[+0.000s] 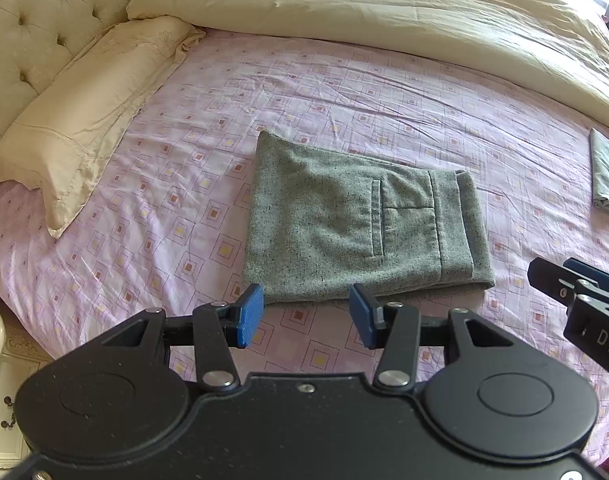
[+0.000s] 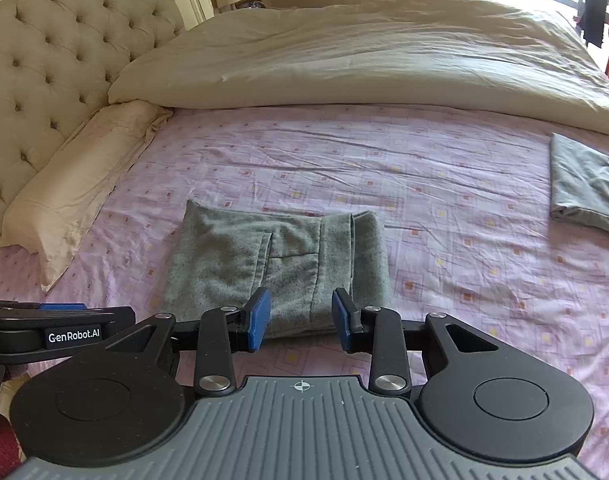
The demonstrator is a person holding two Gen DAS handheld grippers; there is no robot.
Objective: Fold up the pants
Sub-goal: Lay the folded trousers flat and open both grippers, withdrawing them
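Grey woolly pants (image 1: 356, 224) lie folded into a flat rectangle on the pink patterned bed sheet (image 1: 344, 92), back pocket up. They also show in the right wrist view (image 2: 280, 264). My left gripper (image 1: 306, 316) is open and empty, just in front of the pants' near edge. My right gripper (image 2: 300, 320) is open and empty, above the near edge of the pants. The right gripper shows at the right edge of the left wrist view (image 1: 576, 292), and the left gripper at the left edge of the right wrist view (image 2: 60, 320).
A second folded grey garment (image 2: 588, 188) lies at the right. A cream pillow (image 1: 88, 120) lies at the left by the tufted headboard (image 2: 64, 52). A cream duvet (image 2: 364, 56) is heaped across the back. A white nightstand (image 1: 0, 400) stands at lower left.
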